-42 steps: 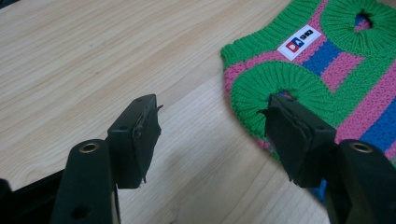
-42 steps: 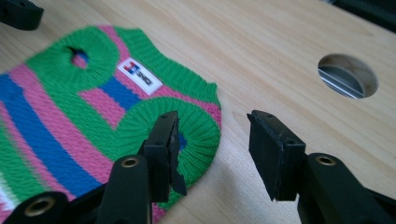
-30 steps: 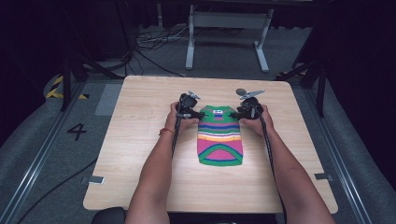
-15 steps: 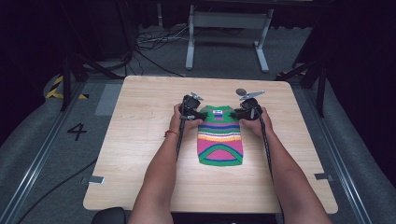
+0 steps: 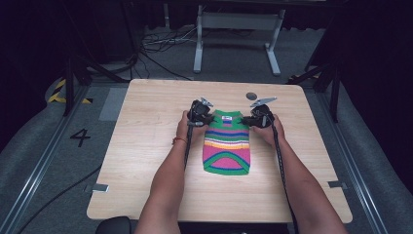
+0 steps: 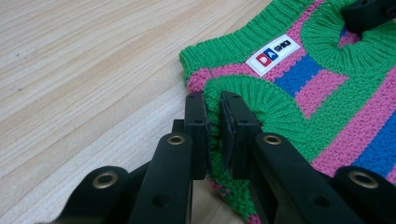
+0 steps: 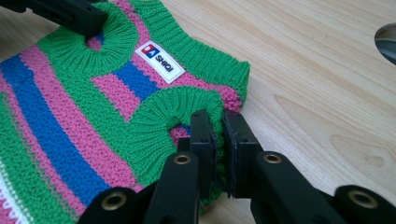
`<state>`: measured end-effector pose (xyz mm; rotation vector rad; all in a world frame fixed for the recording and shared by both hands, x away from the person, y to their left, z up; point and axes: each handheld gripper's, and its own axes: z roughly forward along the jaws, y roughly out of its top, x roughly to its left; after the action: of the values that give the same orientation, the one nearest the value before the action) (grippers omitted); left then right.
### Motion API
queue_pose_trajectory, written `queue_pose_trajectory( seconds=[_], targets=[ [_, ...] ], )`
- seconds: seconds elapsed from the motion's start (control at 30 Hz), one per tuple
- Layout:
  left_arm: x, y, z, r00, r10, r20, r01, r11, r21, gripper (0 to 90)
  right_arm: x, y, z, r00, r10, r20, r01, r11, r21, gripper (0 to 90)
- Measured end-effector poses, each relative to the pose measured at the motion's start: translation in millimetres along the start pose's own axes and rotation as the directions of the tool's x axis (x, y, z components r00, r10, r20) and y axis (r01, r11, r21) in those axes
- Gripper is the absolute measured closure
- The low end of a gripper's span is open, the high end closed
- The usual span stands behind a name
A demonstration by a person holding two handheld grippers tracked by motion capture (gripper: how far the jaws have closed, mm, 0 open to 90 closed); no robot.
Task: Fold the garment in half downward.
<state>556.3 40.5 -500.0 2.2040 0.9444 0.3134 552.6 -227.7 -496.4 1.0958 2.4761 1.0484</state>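
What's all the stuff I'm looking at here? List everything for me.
Knitted sweater: one, green, pink and blue stripes, flat at the table's middle.
Label: one, white, near the sweater's collar.
Table: one, light wood.
Metal stand: one, grey, on the floor beyond the table.
Cables: several, black, on the floor.
Left gripper: one, black, shut on the sweater's armhole edge.
Right gripper: one, black, shut on the other armhole edge.
Forearms: two, from the bottom.

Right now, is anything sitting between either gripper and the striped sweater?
Nothing visible does. The left gripper is clamped on the striped sweater at one armhole edge, and the right gripper on the other armhole edge. Around it lies bare table.
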Motion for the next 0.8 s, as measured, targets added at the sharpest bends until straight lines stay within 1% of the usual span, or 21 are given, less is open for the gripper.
queue_pose_trajectory(
  seconds=[0.03,0.07,0.1,0.13,0.2,0.27,0.3,0.4,0.43,0.53,0.57,0.6,0.63,0.67,0.73,0.77,0.8],
  targets=[
    [-0.2,0.0,-2.3,1.0,0.009,-0.001,-0.009,0.9999,-0.007,82.0,0.0,0.0,0.0,1.0,0.0,0.0,0.0,1.0,0.0,83.9],
    [-0.5,0.3,-5.1,0.9998,0.017,0.004,-0.017,0.9997,-0.018,82.6,1.4,1.2,-5.8,1.0,-0.006,-0.002,0.006,1.0,-0.018,84.0],
    [-0.8,1.1,-8.4,0.9995,0.03,0.008,-0.03,0.9994,-0.019,82.6,1.4,1.2,-5.8,1.0,-0.006,-0.002,0.006,1.0,-0.018,84.0],
    [-1.5,2.2,-11.7,0.9991,0.042,0.005,-0.042,0.9987,-0.027,82.8,2.0,2.5,-9.4,0.9999,-0.017,-0.001,0.017,1.0,-0.026,84.1],
    [-3.3,4.5,-18.7,0.9987,0.048,0.017,-0.048,0.9979,-0.043,83.0,3.7,5.5,-17.1,0.9997,-0.022,-0.009,0.022,0.999,-0.049,84.1],
    [-6.8,7.1,-26.7,0.9968,0.08,0.011,-0.079,0.9953,-0.057,82.9,6.4,8.4,-24.3,0.9991,-0.042,-0.008,0.042,0.997,-0.068,84.1],
    [-8.8,7.9,-30.2,0.996,0.089,0.009,-0.088,0.9941,-0.063,82.8,8.6,9.6,-29.1,0.9986,-0.051,-0.015,0.049,0.995,-0.087,84.0],
    [-14.6,9.4,-41.9,0.9904,0.138,0.004,-0.137,0.9871,-0.082,82.7,14.0,10.8,-39.2,0.9964,-0.082,-0.024,0.079,0.991,-0.112,83.9],
    [-17.3,8.9,-46.4,0.9883,0.152,0.014,-0.15,0.9845,-0.091,82.7,16.6,10.7,-43.0,0.9949,-0.095,-0.034,0.09,0.989,-0.121,83.8],
    [-22.6,6.7,-57.5,0.9816,0.191,0.013,-0.188,0.9763,-0.107,82.7,22.5,9.4,-52.2,0.9904,-0.129,-0.048,0.122,0.983,-0.135,83.7],
    [-24.3,4.4,-62.0,0.9803,0.196,0.021,-0.192,0.9741,-0.118,82.7,23.8,8.4,-55.0,0.9891,-0.137,-0.054,0.128,0.981,-0.145,83.8],
    [-24.3,4.4,-62.0,0.9803,0.196,0.021,-0.192,0.9741,-0.118,82.7,23.8,8.4,-55.0,0.9891,-0.137,-0.054,0.128,0.981,-0.145,83.8],
    [-26.4,0.6,-67.2,0.9764,0.215,0.026,-0.21,0.9696,-0.126,82.7,26.4,4.7,-61.6,0.9861,-0.152,-0.067,0.139,0.976,-0.165,83.7],
    [-26.4,0.6,-67.2,0.9764,0.215,0.026,-0.21,0.9696,-0.126,82.8,26.4,4.7,-61.6,0.9861,-0.152,-0.067,0.139,0.976,-0.165,83.7],
    [-27.6,-3.1,-71.4,0.9748,0.222,0.023,-0.217,0.9678,-0.127,82.8,28.2,1.8,-66.5,0.9834,-0.164,-0.078,0.149,0.974,-0.173,83.3],
    [-27.8,-4.1,-73.0,0.9739,0.226,0.023,-0.221,0.9666,-0.13,82.8,28.8,0.6,-68.7,0.981,-0.174,-0.087,0.155,0.97,-0.185,83.2],
    [-28.1,-5.3,-75.4,0.9734,0.228,0.024,-0.223,0.9651,-0.138,82.8,29.2,0.0,-70.3,0.9802,-0.177,-0.089,0.157,0.969,-0.189,83.1]
  ],
)
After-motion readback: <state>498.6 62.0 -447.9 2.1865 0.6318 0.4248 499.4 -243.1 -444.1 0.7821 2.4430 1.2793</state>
